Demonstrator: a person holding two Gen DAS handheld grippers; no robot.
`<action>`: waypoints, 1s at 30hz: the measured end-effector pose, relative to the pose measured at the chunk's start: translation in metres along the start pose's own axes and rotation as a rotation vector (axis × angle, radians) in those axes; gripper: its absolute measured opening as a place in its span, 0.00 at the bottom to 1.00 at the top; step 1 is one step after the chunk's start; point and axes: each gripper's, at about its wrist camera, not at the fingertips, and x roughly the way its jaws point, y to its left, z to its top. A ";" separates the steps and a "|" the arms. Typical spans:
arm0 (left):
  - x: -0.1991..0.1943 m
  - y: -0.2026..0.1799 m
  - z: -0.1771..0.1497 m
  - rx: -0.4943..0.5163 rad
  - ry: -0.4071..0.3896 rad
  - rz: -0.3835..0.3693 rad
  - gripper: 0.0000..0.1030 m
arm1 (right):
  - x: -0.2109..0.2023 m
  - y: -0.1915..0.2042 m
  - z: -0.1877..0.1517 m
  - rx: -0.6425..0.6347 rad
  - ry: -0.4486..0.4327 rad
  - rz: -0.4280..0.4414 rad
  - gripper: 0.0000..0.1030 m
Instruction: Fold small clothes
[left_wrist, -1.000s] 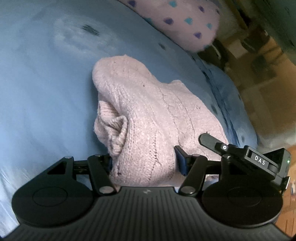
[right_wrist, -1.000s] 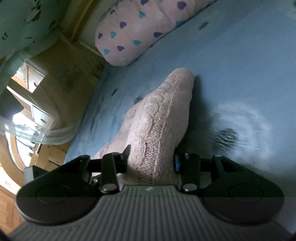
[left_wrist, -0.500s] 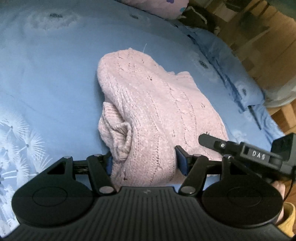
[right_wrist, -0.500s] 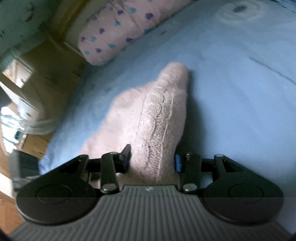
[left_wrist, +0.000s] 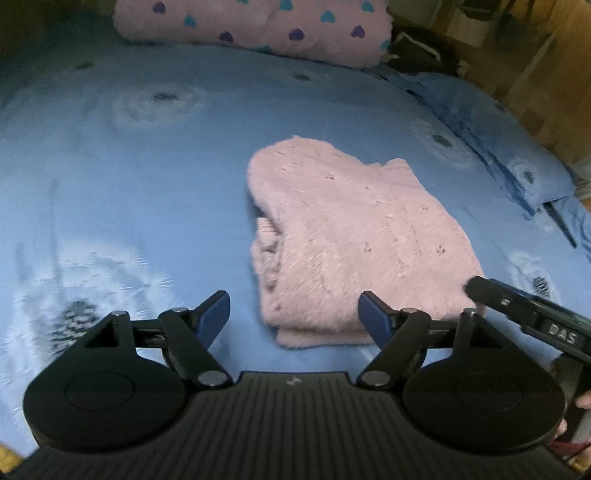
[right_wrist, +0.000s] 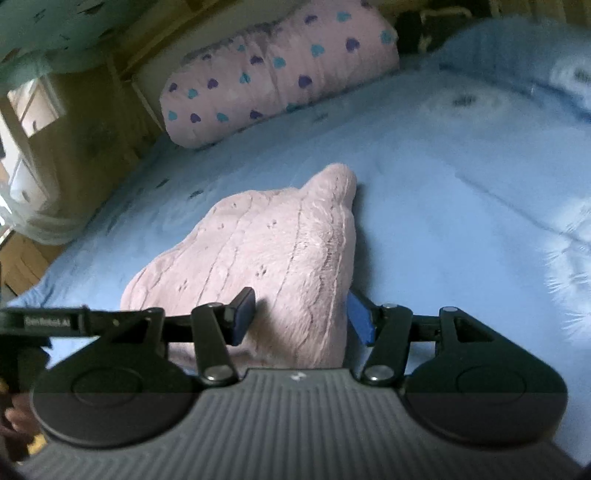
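Lying folded on bedsheet (left_wrist: 147, 177) — pink sweater (left_wrist: 354, 236); left gripper (left_wrist: 293, 314) spread, just widened; right gripper (right_wrist: 301, 317) likewise.

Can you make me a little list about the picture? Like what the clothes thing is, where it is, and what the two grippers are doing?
clothing: pink knitted sweater, folded in layers
where: lying on the blue bedsheet
behind it: pink pillow with hearts
left gripper: open, jaws have just been opening, nothing pressed between them
right gripper: open, jaws have just been opening, the sweater's edge between them
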 end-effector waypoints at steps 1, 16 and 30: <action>-0.005 -0.001 -0.003 0.006 -0.009 0.021 0.79 | -0.006 0.002 -0.003 -0.018 -0.010 -0.006 0.57; 0.019 -0.035 -0.061 0.066 -0.009 0.201 0.97 | -0.022 0.028 -0.051 -0.269 0.002 -0.170 0.78; 0.037 -0.039 -0.065 0.076 -0.011 0.255 1.00 | -0.007 0.020 -0.063 -0.236 0.036 -0.210 0.79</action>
